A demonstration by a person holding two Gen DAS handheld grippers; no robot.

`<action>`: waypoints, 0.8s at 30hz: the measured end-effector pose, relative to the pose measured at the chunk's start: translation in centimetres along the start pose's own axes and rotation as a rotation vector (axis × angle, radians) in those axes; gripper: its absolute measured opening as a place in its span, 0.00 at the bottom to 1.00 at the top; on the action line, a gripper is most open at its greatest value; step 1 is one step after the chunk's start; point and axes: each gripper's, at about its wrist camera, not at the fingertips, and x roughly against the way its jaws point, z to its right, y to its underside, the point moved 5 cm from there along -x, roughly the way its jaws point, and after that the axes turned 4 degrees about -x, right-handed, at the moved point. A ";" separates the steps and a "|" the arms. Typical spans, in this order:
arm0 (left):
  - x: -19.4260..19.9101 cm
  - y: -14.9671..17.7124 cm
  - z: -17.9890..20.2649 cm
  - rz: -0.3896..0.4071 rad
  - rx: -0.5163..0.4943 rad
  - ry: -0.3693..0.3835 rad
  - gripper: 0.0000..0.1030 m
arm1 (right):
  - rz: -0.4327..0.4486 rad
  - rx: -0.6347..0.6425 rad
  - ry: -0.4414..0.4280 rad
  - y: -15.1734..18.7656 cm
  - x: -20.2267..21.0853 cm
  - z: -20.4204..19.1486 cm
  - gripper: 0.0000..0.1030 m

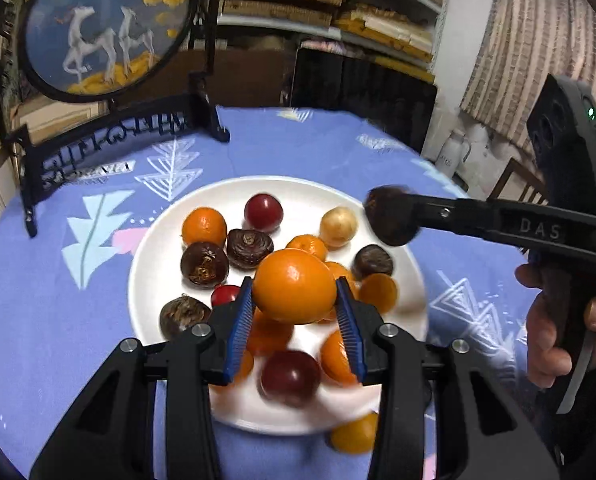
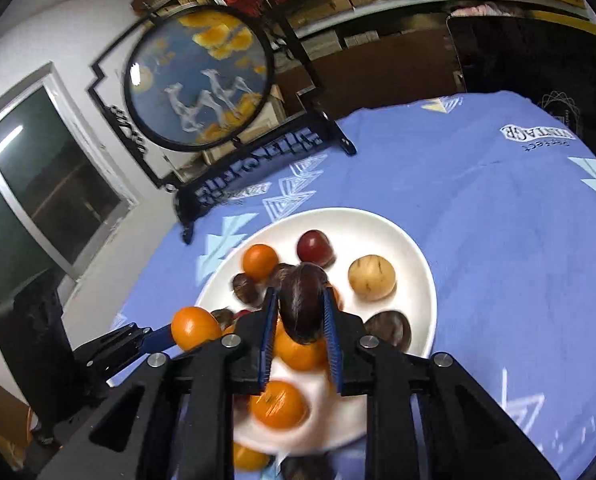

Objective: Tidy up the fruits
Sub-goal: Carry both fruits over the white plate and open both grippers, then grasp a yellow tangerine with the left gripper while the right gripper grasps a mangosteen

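the left gripper (image 1: 293, 304) is clamped on an orange (image 1: 293, 285), held above the near part of the plate (image 1: 157, 264). the right gripper (image 2: 301, 312) is clamped on a dark brown fruit (image 2: 301, 300), also above the plate, toward its right side as the left view shows it. the plate stands on the counter (image 1: 57, 312), which has a blue cloth.

handling, as i judge it: the orange is round, firm and rather smooth, so it can roll out of the pads; the best hold is across its widest middle, as now. the brown fruit is small, light and hard with a rough skin; it should be held across its flat sides.

what i can count on the plate: about six more orange fruits (some blurred under the gripper), four brown ones, three dark red round fruits, and one pale yellow fruit (image 1: 338, 226). one orange fruit (image 1: 354, 436) lies on the cloth, just beside the near rim of the plate.
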 end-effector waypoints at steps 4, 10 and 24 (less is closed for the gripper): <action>1.2 0.6 0.2 0.033 -0.001 -0.004 0.70 | 0.007 0.017 0.030 1.3 -0.1 0.5 0.31; 3.9 4.8 2.6 0.000 -0.118 -0.003 0.72 | 0.014 0.044 0.026 4.8 3.5 0.9 0.41; -0.2 9.0 6.0 -0.170 -0.178 0.053 0.35 | -0.056 0.087 0.118 10.6 5.1 2.5 0.54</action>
